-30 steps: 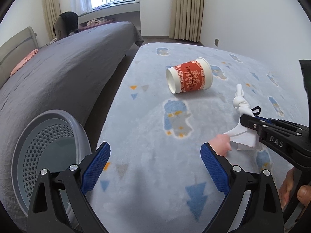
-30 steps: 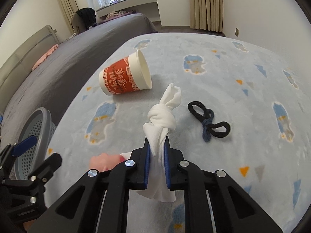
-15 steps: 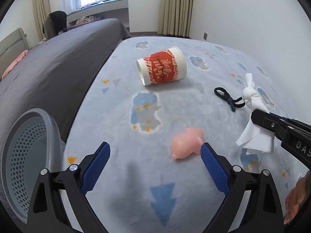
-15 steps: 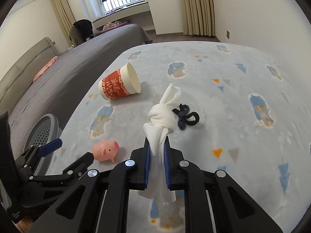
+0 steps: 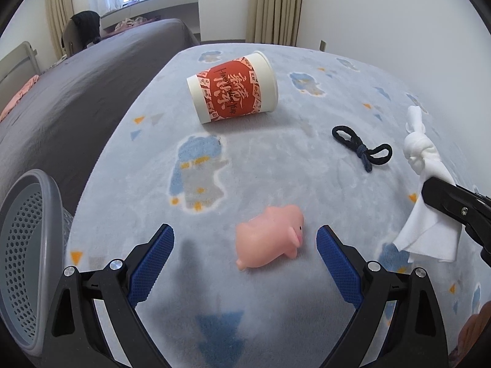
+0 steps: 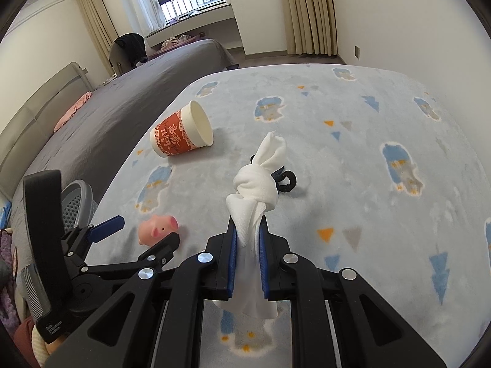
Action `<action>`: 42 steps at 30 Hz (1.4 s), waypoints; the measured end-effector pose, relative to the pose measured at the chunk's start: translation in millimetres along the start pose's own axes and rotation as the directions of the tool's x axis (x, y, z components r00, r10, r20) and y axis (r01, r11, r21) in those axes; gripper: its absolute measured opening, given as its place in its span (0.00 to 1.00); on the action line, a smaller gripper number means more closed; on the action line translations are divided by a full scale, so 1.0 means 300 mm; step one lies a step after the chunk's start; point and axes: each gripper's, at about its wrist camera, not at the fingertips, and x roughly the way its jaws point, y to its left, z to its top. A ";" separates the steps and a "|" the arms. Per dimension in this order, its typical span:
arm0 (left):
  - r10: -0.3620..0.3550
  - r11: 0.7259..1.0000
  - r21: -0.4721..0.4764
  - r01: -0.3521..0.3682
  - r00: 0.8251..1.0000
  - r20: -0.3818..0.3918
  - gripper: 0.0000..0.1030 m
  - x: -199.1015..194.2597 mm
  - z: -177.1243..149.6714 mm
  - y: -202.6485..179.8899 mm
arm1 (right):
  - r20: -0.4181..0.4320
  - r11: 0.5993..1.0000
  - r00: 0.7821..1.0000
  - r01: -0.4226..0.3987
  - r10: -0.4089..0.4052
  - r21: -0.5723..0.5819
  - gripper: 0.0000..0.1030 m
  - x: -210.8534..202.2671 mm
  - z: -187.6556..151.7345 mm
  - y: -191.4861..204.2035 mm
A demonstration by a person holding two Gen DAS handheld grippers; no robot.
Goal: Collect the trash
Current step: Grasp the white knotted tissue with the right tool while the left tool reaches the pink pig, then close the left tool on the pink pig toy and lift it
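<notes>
Currently the knotted white tissue wad [image 6: 256, 184], the piece of trash in hand, is clamped between the blue pads of the right hand-held gripper [image 6: 248, 236], its knot and free tip standing above the fingertips and its loose tail hanging below them; it is carried clear of the pale blue patterned carpet [image 6: 353, 159]. The step appears to be the carry: one item is secured and not yet delivered. The likely next move is to bring the wad over the grey perforated plastic basket [image 5: 24, 245], which stands at the carpet's left edge beside the bed with the dark grey cover [image 5: 76, 92], and to release only once the wad is above its rim.

The left hand-held gripper [image 5: 245, 245] is spread wide and grasps nothing. Its blue-padded fingers straddle the pink rubber pig toy [image 5: 270, 234], which lies on the carpet between them; whether the right pad touches the snout cannot be told. Whether the pig counts as trash is a matter of judgement.

Beyond it, the red-and-white paper cup [image 5: 234, 90] lies on its side, mouth towards the right, still to be collected. A black knotted hair tie [image 5: 362, 151] rests on the carpet between the cup and the held wad.
</notes>
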 end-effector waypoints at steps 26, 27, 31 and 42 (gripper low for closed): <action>0.001 1.000 0.003 -0.001 1.000 0.007 0.39 -0.040 -0.003 0.064 | -0.010 1.000 1.000 -0.010 0.010 -0.013 0.12 0.005 0.005 0.040; 0.003 1.000 0.000 -0.003 1.000 0.015 0.39 -0.053 -0.004 0.074 | -0.009 1.000 1.000 -0.011 0.011 -0.018 0.12 0.005 0.007 0.052; 0.005 1.000 -0.020 -0.004 0.999 0.053 0.39 -0.117 -0.005 0.129 | 0.001 0.999 1.000 -0.019 0.019 -0.046 0.12 0.005 0.018 0.114; 0.078 0.993 -0.102 -0.066 0.990 0.116 0.39 -0.264 -0.026 0.338 | 0.013 0.989 0.996 -0.086 0.088 -0.120 0.12 0.018 0.063 0.343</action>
